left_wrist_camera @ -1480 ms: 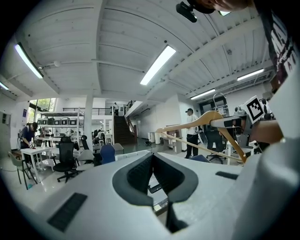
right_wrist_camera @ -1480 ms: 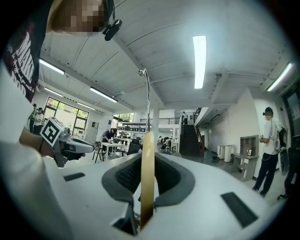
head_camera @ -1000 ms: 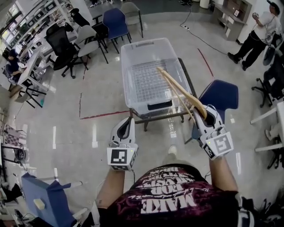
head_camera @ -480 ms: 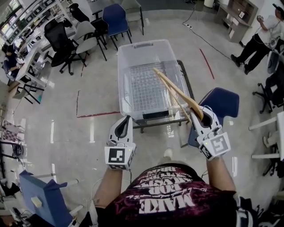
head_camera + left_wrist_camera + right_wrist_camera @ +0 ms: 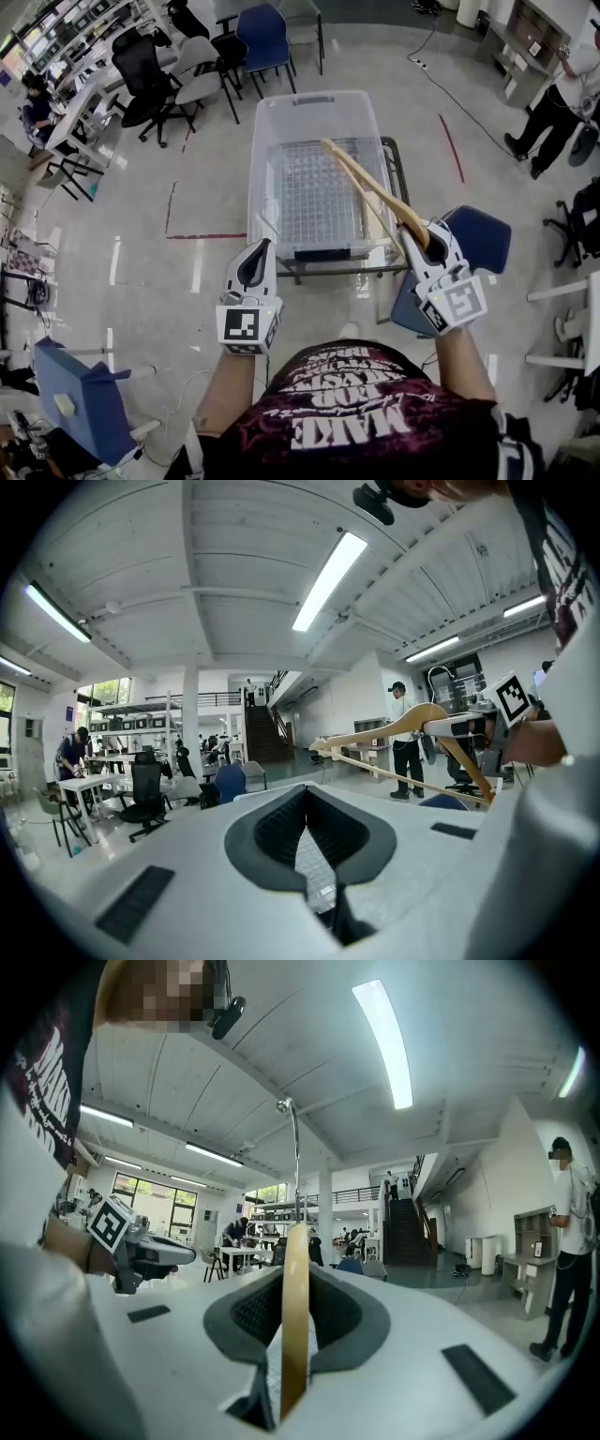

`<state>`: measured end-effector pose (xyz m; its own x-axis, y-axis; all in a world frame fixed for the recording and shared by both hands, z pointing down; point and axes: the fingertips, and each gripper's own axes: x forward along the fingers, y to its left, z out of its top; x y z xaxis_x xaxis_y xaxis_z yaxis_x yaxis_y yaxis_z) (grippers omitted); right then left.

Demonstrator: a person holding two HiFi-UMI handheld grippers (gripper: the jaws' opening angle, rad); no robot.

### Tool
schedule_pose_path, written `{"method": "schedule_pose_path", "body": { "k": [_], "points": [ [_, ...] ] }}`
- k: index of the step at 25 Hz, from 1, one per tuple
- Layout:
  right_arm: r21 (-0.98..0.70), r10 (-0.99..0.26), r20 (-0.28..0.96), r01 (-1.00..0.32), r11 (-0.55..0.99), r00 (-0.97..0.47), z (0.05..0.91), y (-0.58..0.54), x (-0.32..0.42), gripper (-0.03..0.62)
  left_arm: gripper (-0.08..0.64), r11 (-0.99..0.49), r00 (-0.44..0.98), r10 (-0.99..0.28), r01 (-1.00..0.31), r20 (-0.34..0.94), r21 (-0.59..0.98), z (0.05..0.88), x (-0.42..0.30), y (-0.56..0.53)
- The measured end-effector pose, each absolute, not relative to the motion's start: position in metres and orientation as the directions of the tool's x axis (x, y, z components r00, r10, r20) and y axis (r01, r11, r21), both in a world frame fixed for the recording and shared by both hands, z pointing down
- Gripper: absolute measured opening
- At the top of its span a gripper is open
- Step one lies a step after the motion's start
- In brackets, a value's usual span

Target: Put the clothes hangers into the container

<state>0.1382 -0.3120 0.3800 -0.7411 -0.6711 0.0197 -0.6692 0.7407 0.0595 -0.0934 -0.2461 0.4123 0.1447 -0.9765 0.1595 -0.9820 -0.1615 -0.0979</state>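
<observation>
Wooden clothes hanger [image 5: 375,186], likely light, stiff and smooth, is clenched near its neck, a sound hold, in the right tongs [image 5: 419,242] over the clear plastic container [image 5: 314,97]; left tongs [image 5: 258,261] closed, empty.

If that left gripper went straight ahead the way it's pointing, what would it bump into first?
Most likely the near wall of the clear plastic container, close to its left corner. The left gripper, jaws together and empty, points at it from just short of it, though depth is hard to judge from above.
</observation>
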Motion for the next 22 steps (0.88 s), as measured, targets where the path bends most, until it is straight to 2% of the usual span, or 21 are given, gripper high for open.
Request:
{"method": "schedule_pose_path", "body": {
  "k": [7,17,22],
  "points": [
    [0.02,-0.657,-0.009,-0.657,0.754,-0.754,0.376,-0.334,0.144,0.058,0.006,-0.155,0.134,-0.979,-0.979,0.152,-0.132,0.407,-0.083,-0.251],
    [0.017,-0.638,0.014,-0.637,0.77,-0.77,0.38,-0.353,0.119,0.058,0.006,-0.134,0.11,-0.976,-0.984,0.189,-0.119,0.415,-0.109,-0.267],
    [0.022,-0.649,0.018,-0.649,0.761,-0.76,0.376,-0.369,0.101,0.058,0.006,-0.153,0.132,-0.978,-0.98,0.16,-0.125,0.404,-0.128,-0.293]
  ]
}}
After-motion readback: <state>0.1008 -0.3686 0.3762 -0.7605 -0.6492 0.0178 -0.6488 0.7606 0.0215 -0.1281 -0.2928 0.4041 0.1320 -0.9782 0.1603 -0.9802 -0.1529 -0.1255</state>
